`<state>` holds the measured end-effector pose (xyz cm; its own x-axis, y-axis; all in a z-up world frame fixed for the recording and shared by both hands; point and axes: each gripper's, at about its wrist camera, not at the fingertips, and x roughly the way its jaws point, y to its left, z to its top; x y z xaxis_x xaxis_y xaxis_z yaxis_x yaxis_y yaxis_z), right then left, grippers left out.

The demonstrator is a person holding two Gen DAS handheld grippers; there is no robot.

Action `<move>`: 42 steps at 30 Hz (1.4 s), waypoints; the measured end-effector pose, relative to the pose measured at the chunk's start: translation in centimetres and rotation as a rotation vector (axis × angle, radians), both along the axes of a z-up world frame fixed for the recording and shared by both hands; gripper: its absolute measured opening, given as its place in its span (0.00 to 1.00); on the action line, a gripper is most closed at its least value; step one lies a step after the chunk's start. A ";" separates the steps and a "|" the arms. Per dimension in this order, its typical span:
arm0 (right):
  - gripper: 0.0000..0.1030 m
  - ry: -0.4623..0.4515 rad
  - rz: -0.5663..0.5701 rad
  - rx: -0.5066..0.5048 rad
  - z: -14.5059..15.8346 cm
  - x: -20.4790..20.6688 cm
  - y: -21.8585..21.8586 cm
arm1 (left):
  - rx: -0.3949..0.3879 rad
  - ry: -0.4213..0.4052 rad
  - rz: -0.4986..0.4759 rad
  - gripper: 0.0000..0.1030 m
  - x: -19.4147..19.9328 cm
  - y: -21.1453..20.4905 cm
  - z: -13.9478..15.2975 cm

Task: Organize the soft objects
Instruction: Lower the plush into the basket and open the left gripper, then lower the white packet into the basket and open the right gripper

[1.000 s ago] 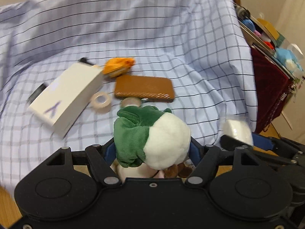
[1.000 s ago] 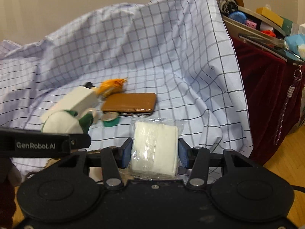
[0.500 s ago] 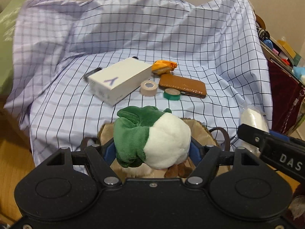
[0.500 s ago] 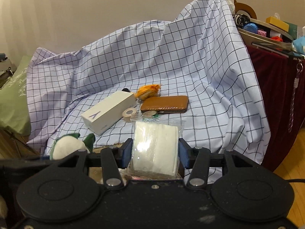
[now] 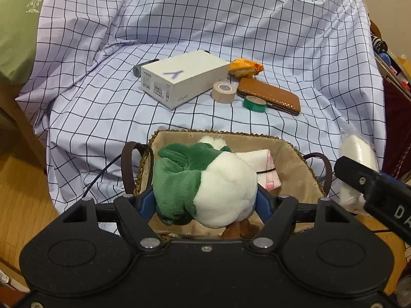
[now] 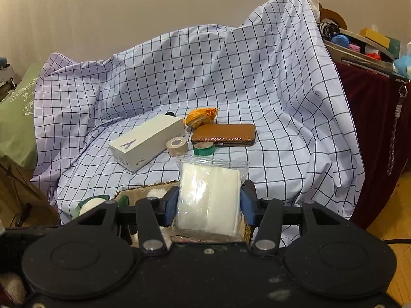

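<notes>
Left gripper [image 5: 205,202] clamped on green-and-white plush toy [image 5: 205,184], lower centre, above woven basket [image 5: 295,154]. Right gripper [image 6: 209,208] clamped on bagged white pads [image 6: 209,197], lower centre.

A plain beige wall [image 6: 128,12] fills the top of the right wrist view. Below it a pale lilac checked sheet [image 6: 231,77] drapes over bulky furniture across the middle. At lower right lies a wooden floor [image 6: 395,231]. A dark red velvet cloth [image 6: 367,128] hangs at right under a cluttered shelf [image 6: 359,51]. A green cushion [image 5: 18,25] sits at upper left.
</notes>
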<state>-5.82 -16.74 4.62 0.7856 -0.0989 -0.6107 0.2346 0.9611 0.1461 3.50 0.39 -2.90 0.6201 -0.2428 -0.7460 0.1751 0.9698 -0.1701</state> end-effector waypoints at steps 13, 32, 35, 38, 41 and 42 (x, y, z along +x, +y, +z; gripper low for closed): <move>0.48 0.039 -0.002 0.017 -0.6 0.6 -0.4 | 0.029 0.000 0.015 0.78 0.0 -0.2 -0.2; 0.49 0.068 0.037 0.010 -1.5 2.1 0.0 | 0.049 -0.024 0.059 0.83 -0.5 0.4 0.0; 0.59 0.059 0.055 0.014 -1.5 2.4 0.2 | 0.059 -0.027 0.070 0.85 -0.6 0.5 0.0; 0.63 0.054 0.057 0.006 -1.6 2.4 0.4 | 0.057 -0.023 0.070 0.85 -0.6 0.5 -0.1; 0.63 0.057 0.052 0.008 -1.6 2.3 0.3 | 0.056 -0.022 0.067 0.85 -0.7 0.4 -0.2; 0.63 0.059 0.049 0.011 -1.6 2.3 0.1 | 0.055 -0.023 0.066 0.86 -0.7 0.4 -0.2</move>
<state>-3.53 -16.60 3.00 0.7521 -0.0544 -0.6568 0.1958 0.9700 0.1439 2.84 0.83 -3.05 0.6503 -0.1597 -0.7427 0.1138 0.9871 -0.1126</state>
